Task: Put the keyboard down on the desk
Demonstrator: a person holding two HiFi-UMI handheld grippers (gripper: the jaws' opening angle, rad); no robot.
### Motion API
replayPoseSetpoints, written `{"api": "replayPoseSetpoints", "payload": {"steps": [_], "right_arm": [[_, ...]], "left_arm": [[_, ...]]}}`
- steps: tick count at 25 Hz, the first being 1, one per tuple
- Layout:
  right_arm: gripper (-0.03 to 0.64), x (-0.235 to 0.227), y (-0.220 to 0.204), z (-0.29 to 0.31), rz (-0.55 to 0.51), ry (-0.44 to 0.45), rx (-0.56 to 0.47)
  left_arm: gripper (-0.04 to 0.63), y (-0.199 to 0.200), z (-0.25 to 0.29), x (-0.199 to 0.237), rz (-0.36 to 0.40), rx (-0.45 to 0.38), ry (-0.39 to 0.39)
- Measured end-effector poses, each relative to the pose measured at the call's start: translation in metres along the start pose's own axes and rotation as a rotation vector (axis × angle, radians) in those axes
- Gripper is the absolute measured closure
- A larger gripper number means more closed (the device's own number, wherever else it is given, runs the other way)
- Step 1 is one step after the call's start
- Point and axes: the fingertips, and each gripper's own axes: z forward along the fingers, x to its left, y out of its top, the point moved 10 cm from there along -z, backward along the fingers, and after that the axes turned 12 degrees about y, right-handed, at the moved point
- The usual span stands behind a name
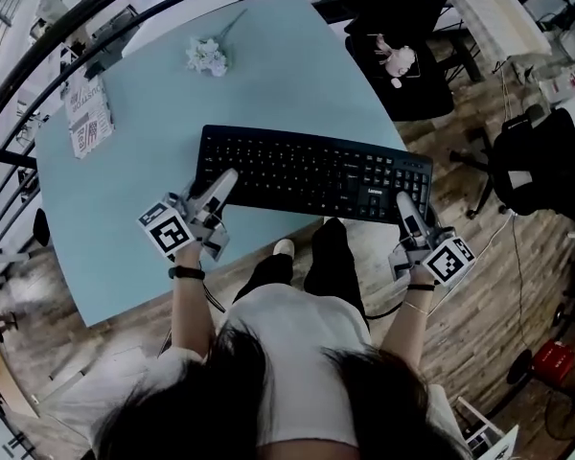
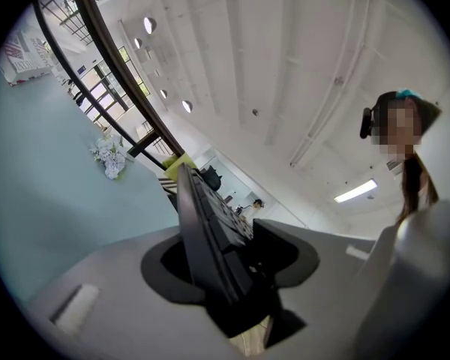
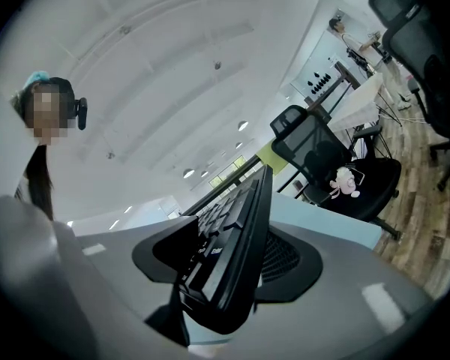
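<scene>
A black keyboard (image 1: 311,172) is held over the near edge of the light blue desk (image 1: 125,190), keys up. My left gripper (image 1: 225,180) is shut on its near left edge. My right gripper (image 1: 404,202) is shut on its near right corner. In the left gripper view the keyboard (image 2: 210,238) runs edge-on between the jaws, with the desk (image 2: 45,201) on the left. Seen edge-on again in the right gripper view, the keyboard (image 3: 236,238) is clamped between the jaws. I cannot tell whether it touches the desk.
A small white flower bunch (image 1: 207,57) lies at the far side of the desk. A printed white box (image 1: 89,113) stands at the desk's left. Black office chairs (image 1: 407,36) stand beyond the desk and at the right (image 1: 541,166). A black railing (image 1: 67,56) curves around the left.
</scene>
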Motion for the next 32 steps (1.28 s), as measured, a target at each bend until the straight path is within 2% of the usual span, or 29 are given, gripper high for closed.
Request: {"api": "replayPoseSetpoints", "payload": {"steps": [4,10,13,15,19,21,32], "right_arm": [[0.403,-0.019,0.010,0.017,-0.001,0.041,0.024],[0.403,-0.101,0.069,0.087,0.013,0.124,0.103],[0.403,-0.119,0.085,0.114,0.007,0.188,0.136],[0.403,-0.101,0.075,0.104,-0.002,0.183,0.124],[0.403,0.004,0.015,-0.002,-0.073,-0.063,-0.074],[0.403,0.029,-0.003,-0.013,-0.094,-0.090,-0.106],[0.402,0.015,0.005,-0.002,-0.077,0.016,-0.029]], "left_arm": [[0.353,-0.002,0.005,0.002,-0.002,-0.036,0.032],[0.353,0.013,0.073,0.008,-0.018,-0.112,0.119],[0.353,0.015,0.074,0.004,-0.011,-0.177,0.165],[0.353,0.014,0.058,0.003,-0.005,-0.174,0.148],[0.353,0.015,0.053,0.009,0.007,0.029,-0.122],[0.353,0.016,0.039,0.013,0.017,0.042,-0.164],[0.353,0.000,0.000,0.001,0.011,-0.049,-0.063]]}}
